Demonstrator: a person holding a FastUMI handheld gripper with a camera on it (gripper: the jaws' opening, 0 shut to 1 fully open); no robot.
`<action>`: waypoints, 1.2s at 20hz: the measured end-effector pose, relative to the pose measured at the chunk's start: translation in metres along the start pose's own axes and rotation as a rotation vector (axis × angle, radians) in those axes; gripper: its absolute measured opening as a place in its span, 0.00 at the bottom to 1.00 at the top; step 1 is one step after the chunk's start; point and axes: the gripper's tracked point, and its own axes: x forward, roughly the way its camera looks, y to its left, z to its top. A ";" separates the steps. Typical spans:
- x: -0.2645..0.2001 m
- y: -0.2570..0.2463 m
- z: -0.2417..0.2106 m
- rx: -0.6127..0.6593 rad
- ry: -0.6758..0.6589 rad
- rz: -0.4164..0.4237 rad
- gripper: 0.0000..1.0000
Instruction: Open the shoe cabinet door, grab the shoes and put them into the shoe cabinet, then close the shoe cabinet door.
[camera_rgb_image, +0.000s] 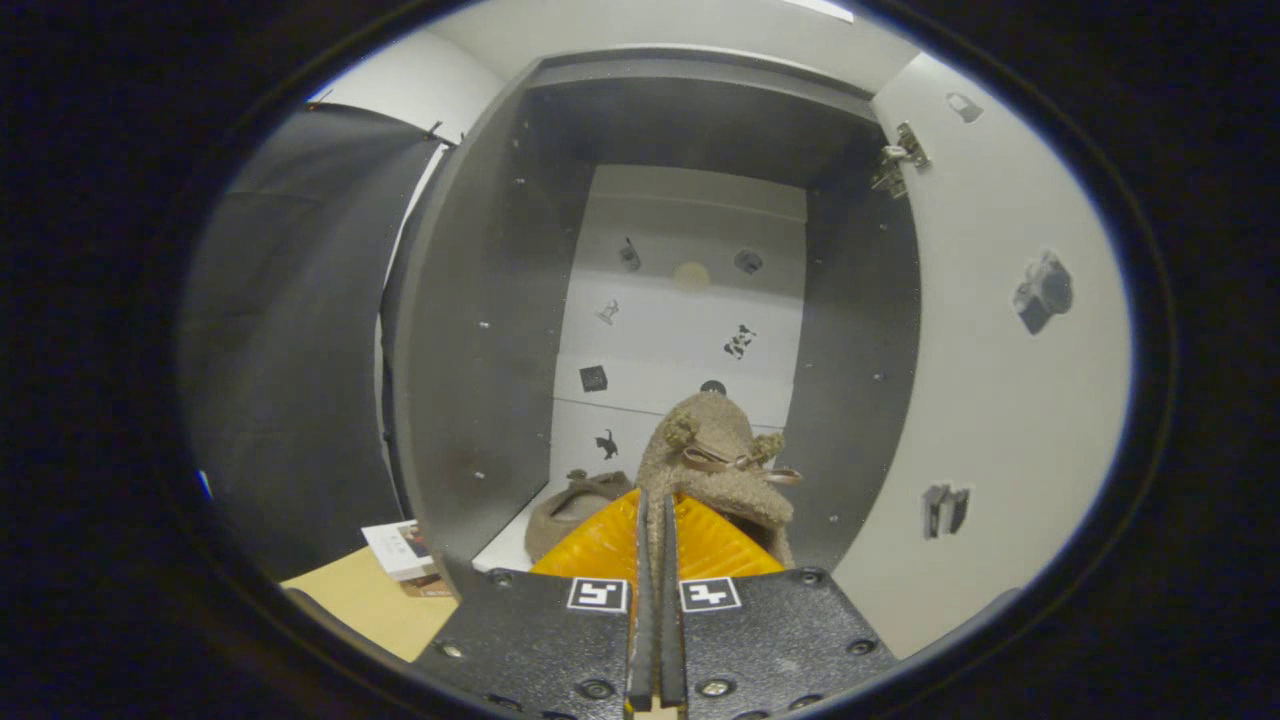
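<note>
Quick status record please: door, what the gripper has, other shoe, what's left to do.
door: open, swung to the right of the cabinet
gripper: jaws nearly shut, pinching the edge of a fuzzy shoe at the cabinet mouth
other shoe: lying on the cabinet floor, left of the held one
left: release shoe inside, close door

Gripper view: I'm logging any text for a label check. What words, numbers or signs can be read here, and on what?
No text can be read.
Booklet beside the cabinet: print too small and blurred.
Stickers on the open door and back panel: pictures, no words.
Square markers on the tongs: coded patterns, not text. The tongs are shut on a fuzzy shoe.
</note>
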 end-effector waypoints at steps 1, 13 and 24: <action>0.017 -0.005 -0.004 -0.008 0.023 -0.013 0.06; 0.158 -0.033 -0.073 -0.035 0.176 -0.073 0.07; 0.165 -0.017 -0.083 0.008 0.205 -0.027 0.20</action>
